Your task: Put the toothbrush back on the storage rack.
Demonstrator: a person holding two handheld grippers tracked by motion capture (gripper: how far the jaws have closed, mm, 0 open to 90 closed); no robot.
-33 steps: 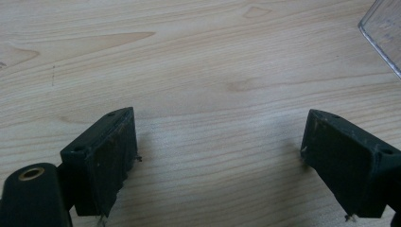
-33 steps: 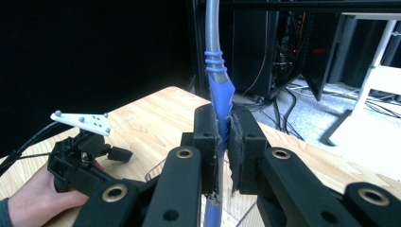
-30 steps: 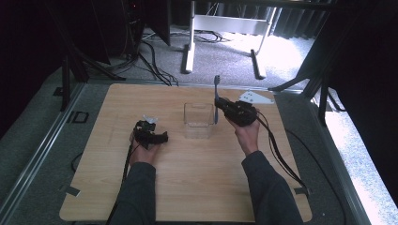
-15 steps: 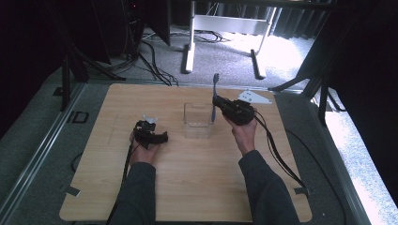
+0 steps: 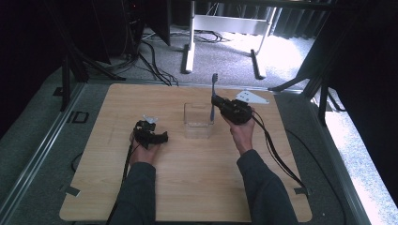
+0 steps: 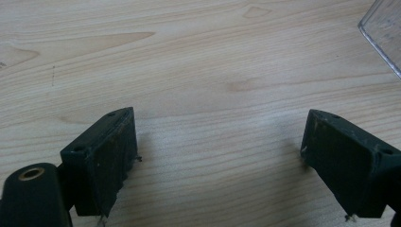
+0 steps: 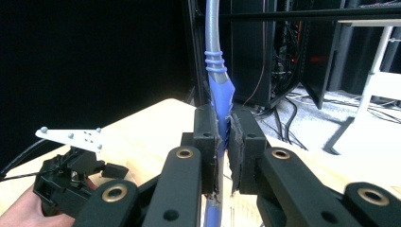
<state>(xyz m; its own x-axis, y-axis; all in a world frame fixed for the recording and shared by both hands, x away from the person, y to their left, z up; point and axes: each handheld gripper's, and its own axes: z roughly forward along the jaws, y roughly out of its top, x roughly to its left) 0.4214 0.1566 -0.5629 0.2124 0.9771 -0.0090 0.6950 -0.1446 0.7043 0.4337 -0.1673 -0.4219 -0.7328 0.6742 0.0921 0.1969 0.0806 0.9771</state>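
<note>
My right gripper (image 5: 218,105) is shut on a toothbrush (image 5: 214,91) with a blue and grey handle. It holds the toothbrush upright, head up, at the right rim of a clear plastic box (image 5: 198,121). In the right gripper view the pads pinch the blue grip (image 7: 221,111) of the handle, which runs up and down through the right gripper (image 7: 224,130). My left gripper (image 5: 157,136) lies on the wooden table (image 5: 187,187) left of the box. Its jaws are wide apart with nothing between them, as the left gripper (image 6: 217,146) shows in its own view. A corner of the box (image 6: 384,35) sits at the upper right there.
The left hand and its gripper (image 7: 71,182), with a white plate (image 7: 71,136), appear low on the left in the right gripper view. Beyond the table's far edge are cables (image 5: 150,51) and a white frame's legs (image 5: 190,47) on the floor. Dark stands flank the table.
The right gripper with the toothbrush has drifted very slightly to the left. The left hand has stayed still.
</note>
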